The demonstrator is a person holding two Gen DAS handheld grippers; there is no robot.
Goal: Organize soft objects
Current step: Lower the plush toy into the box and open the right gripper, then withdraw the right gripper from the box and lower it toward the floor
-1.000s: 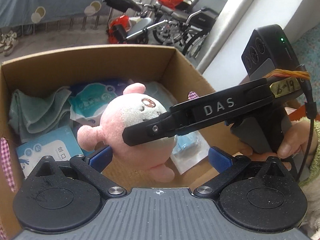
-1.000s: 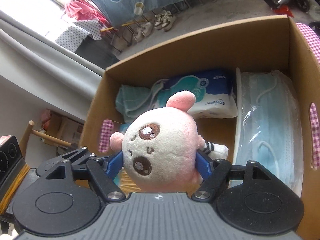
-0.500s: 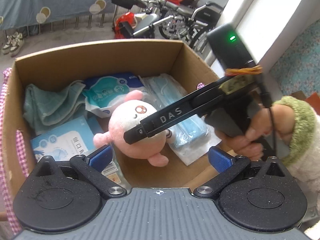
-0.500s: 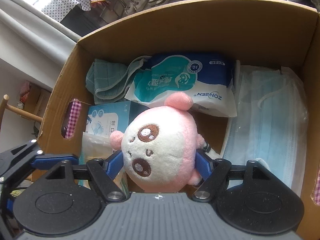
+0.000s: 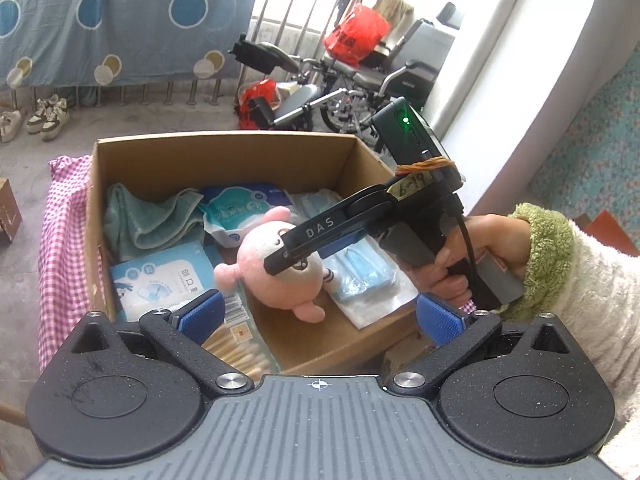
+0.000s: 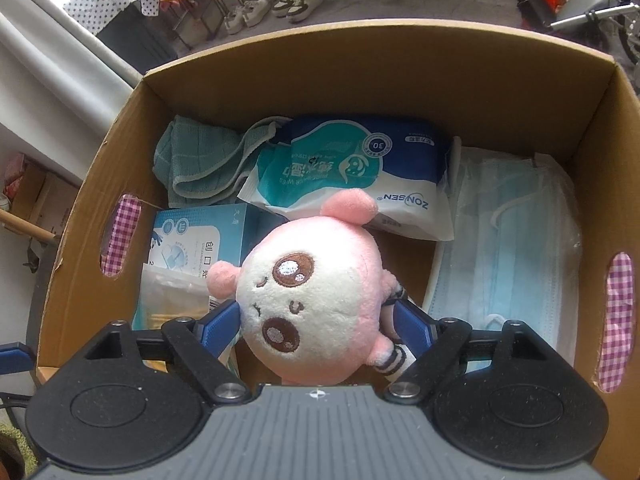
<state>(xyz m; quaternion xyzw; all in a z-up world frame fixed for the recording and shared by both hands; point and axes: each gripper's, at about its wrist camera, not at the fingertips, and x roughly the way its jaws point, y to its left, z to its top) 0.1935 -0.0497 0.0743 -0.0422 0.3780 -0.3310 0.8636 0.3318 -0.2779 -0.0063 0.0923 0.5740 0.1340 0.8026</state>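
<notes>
Over the open brown cardboard box [image 6: 400, 80], right gripper [image 6: 316, 320] clamps round pink-and-white plush toy [image 6: 312, 300]. Left gripper [image 5: 320, 316] fingers spread apart, holding nothing, near box front edge.

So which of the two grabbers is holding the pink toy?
The right gripper: its blue fingers squeeze the pink plush toy. The left gripper is open, holding nothing.

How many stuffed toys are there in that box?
1. The pink plush toy is held between the right gripper fingers over the middle of the cardboard box. Another could lie hidden beneath the packets; none shows.
</notes>
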